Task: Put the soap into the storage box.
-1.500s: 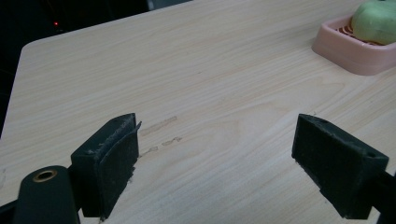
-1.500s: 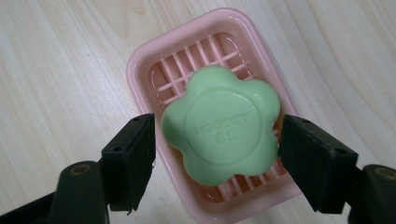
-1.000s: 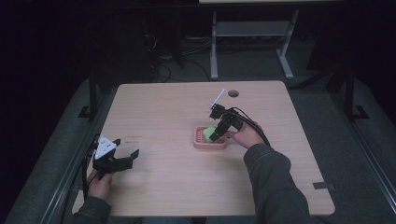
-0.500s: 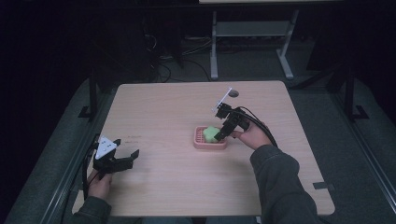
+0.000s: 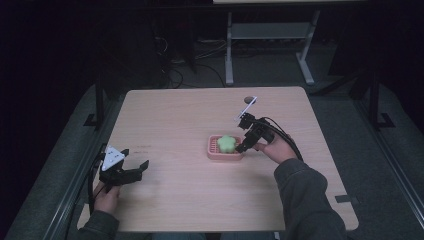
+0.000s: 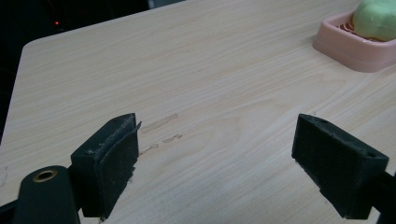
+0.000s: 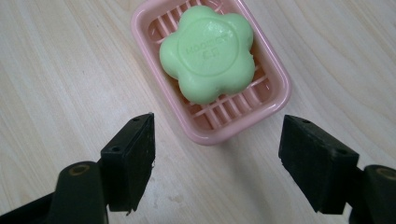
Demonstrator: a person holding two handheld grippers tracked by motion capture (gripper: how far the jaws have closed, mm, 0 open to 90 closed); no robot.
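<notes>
Pale wooden tabletop (image 5: 190,120) carries the flower-shaped green soap (image 7: 208,51) in its pink slatted plastic dish (image 7: 275,70); with both my right gripper (image 7: 217,161) and my idle left gripper (image 6: 217,163) gaping empty, I probably should back straight off without nudging the dish.

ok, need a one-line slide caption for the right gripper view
Open right gripper poised just short of a pink soap dish holding a green flower-shaped soap on the wooden table.
</notes>
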